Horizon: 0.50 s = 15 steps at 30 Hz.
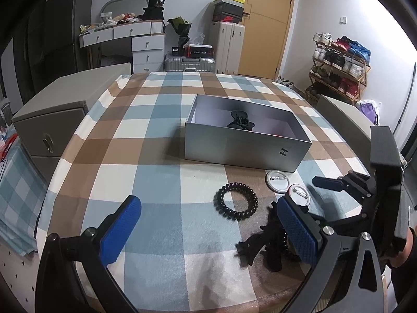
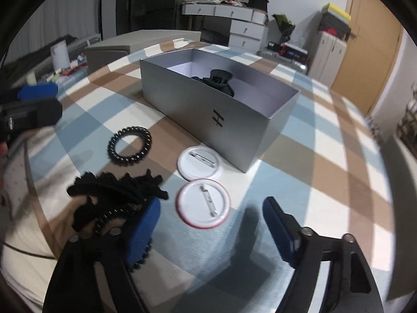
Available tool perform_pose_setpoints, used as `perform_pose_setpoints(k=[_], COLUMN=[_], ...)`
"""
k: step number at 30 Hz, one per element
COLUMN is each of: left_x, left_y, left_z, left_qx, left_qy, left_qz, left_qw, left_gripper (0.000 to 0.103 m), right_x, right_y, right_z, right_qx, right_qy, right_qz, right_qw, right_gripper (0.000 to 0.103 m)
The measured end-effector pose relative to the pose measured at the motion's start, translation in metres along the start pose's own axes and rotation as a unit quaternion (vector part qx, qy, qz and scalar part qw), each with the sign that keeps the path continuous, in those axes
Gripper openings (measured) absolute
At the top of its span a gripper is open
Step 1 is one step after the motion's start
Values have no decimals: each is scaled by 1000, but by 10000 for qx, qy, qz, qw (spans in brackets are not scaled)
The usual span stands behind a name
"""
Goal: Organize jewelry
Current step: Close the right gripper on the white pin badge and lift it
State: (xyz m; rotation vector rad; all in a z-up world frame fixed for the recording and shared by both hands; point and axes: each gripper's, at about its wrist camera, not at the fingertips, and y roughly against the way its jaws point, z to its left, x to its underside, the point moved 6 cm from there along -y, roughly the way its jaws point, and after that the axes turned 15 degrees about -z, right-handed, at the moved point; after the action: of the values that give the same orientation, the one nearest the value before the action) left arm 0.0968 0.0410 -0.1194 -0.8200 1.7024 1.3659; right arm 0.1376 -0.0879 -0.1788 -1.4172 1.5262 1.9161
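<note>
Risk gathers first at the right claw (image 2: 208, 224), nearest the viewer in the right wrist view: its blue fingers stand apart, gripping nothing, over the checked worktop (image 2: 325, 156), with the red-rimmed pin badge (image 2: 203, 203) lying back-up in front of the gap between them. The badge is thin and flat, so, judging from this, fingers closing on it could slide over its rim, skid it across the cloth, or catch the pin clasp. At about nine o'clock from that badge, the left finger of this claw touches a tangle of black hair ties (image 2: 117, 193) and a coiled band under it; a careless squeeze could drag the whole clump along. Beyond, at twelve o'clock, a second badge (image 2: 198, 163) lies just beside the grey box (image 2: 208, 114), near enough to be nudged under its wall. At about ten o'clock a black spiral hair tie (image 2: 129, 146) lies alone, clear of both. The box stands open farther back, with a black hair clip (image 2: 220, 80) already inside. In the left wrist view, the left claw (image 1: 208, 229) hangs released and empty over the worktop, near the right one; the two could collide if both reach in together.
</note>
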Motion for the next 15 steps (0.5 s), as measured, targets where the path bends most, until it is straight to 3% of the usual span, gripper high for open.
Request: perform_pose_setpoints(k=[5,11,15], left_x=[2,-1,-5], left_y=[-2,-5,-13], left_z=[0,-7,-23], left_qx=[7,55,378], left_qy=[44,-42,-193], left_qz=[55,77,222], left_qw=[10000,9999,9989], left_gripper=[102,102,102], right_x=[1,2,2], right_y=[2,8,19], right_z=[-3,-5,-18], right_qx=[-95,-131,-43], right_qy=[-310,-475,-744], right_qz=[-61,-168,-403], right_qw=[9995,9986,9964], right_gripper=[42,41,41])
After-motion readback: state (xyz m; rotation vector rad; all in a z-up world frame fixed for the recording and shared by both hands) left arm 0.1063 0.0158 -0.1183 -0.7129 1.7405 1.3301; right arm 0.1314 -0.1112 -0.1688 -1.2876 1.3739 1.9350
